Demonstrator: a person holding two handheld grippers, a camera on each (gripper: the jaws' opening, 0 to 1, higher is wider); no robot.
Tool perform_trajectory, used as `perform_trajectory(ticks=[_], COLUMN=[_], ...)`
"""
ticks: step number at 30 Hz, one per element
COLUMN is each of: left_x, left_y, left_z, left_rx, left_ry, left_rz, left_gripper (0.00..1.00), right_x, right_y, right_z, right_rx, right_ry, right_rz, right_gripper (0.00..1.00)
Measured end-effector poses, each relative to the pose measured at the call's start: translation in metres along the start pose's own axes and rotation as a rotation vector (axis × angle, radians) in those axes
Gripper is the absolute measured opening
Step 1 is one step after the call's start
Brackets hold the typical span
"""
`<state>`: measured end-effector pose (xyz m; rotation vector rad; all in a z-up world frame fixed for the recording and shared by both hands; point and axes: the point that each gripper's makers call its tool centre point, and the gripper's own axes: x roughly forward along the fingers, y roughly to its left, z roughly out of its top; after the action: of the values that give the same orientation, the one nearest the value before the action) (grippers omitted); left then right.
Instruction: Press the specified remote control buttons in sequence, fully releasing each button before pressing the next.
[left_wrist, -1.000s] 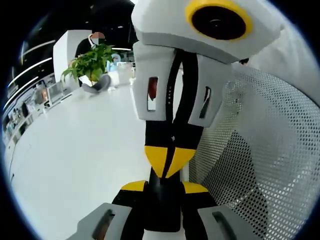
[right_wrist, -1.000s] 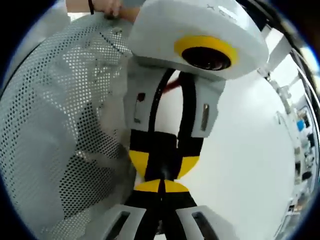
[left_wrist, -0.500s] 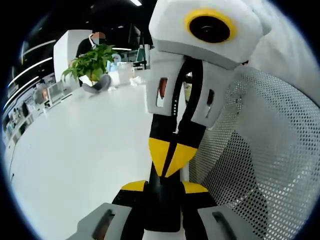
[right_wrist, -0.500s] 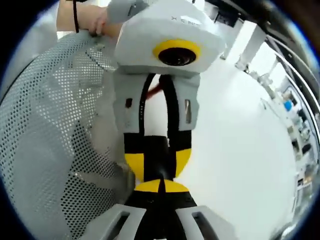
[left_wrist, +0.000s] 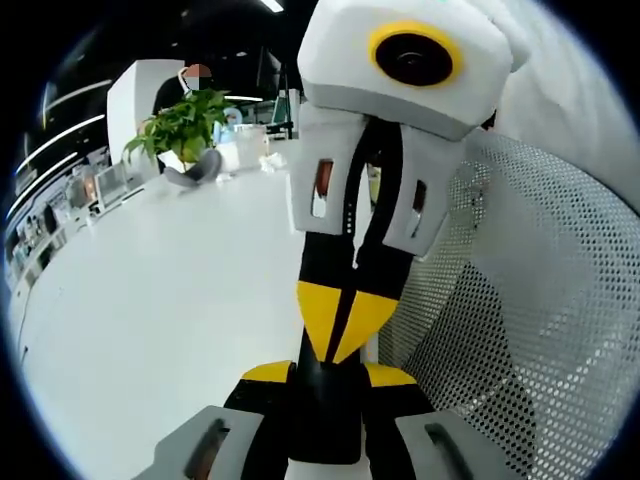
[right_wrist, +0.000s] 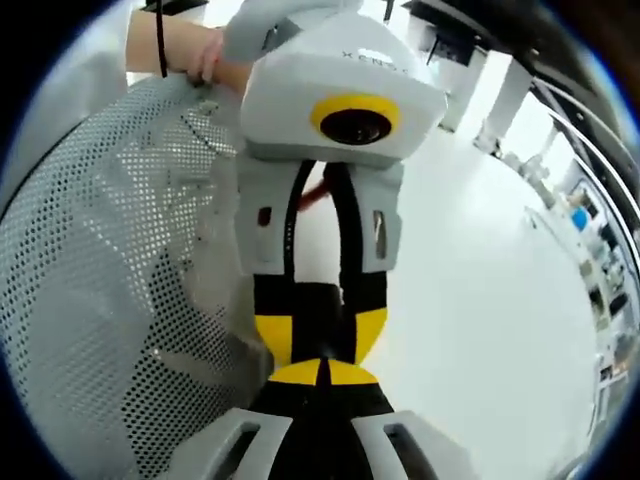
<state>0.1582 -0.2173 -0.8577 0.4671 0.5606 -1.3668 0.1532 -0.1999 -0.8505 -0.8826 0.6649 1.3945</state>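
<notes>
In the left gripper view my left gripper (left_wrist: 328, 375) rises from the bottom, its yellow-tipped jaws shut on a slim black object that looks like the remote control (left_wrist: 328, 412), seen end-on. My right gripper (left_wrist: 345, 322) comes down from above, shut, its yellow tips meeting the black object's top end. In the right gripper view my right gripper (right_wrist: 322, 373) is shut, tips together, and touches the left gripper (right_wrist: 320, 337), which holds the black remote control (right_wrist: 320, 312) between its pads. No buttons can be seen.
A white perforated mesh panel (left_wrist: 520, 300) curves close beside the grippers, on the left in the right gripper view (right_wrist: 90, 300). The white tabletop (left_wrist: 150, 300) spreads beyond. A potted plant (left_wrist: 185, 125) stands far back, and a person's hand (right_wrist: 185, 50) holds the left gripper.
The right gripper has swung a little and drawn back slightly from the left camera. Its tips stay against the black object. The left gripper keeps its hold.
</notes>
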Motion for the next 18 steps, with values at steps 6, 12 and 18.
perform_trajectory(ticks=[6,12,18], left_x=[-0.0003,-0.0001,0.0], left_y=[-0.0002,0.0001,0.0002], left_z=[0.0002,0.0001,0.0003], left_rx=[0.001,-0.001,-0.006], left_ry=[0.001,-0.002,-0.003], left_rz=[-0.001,-0.001,0.008], left_gripper=[0.25,0.25,0.25], right_x=[0.0007,0.0016,0.0012], right_y=[0.0001,-0.001,0.0002], right_z=[0.0004,0.0,-0.0007], right_rx=[-0.028,-0.034,-0.034], right_ry=[0.021,0.05,0.052], right_rz=[0.025,0.064,0.078], right_gripper=[0.0,0.0,0.0])
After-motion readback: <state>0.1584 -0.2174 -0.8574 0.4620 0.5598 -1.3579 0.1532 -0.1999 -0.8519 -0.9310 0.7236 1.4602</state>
